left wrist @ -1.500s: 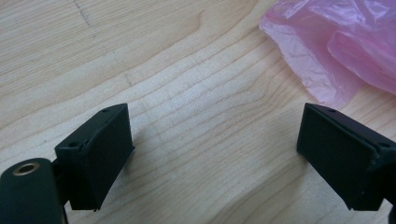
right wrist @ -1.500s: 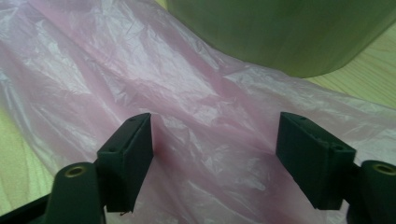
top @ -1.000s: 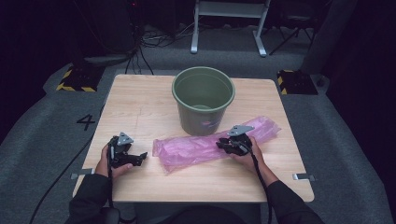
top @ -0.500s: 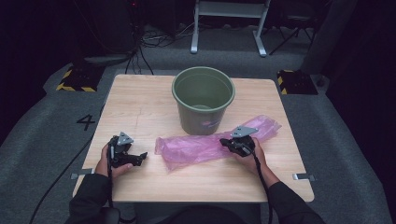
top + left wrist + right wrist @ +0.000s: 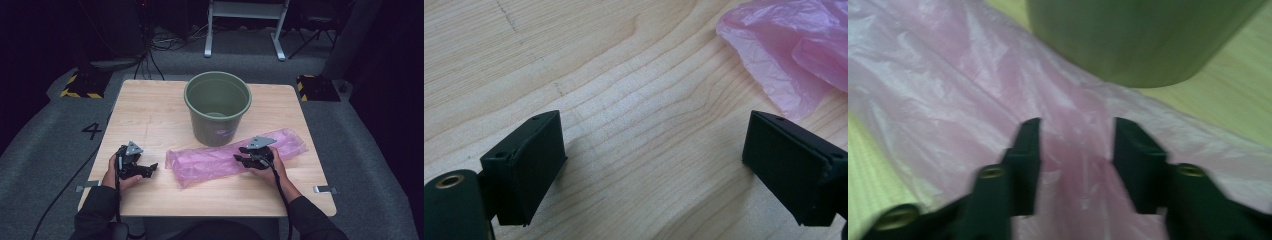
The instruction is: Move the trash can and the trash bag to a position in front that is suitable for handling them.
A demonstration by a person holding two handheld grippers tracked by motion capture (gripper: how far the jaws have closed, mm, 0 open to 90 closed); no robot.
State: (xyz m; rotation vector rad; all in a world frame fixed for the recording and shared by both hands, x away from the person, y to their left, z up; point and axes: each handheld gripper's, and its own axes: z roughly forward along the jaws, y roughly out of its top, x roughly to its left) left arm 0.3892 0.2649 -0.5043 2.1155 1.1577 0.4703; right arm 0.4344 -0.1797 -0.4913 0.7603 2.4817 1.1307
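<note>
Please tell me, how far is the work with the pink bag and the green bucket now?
Done: the pink bag lies flat in front of the green bucket. In hand: the right gripper is over the bag, its jaws just opened, pressing nothing. The left gripper rests open beside it. Left: the bucket looks unlined.
</note>
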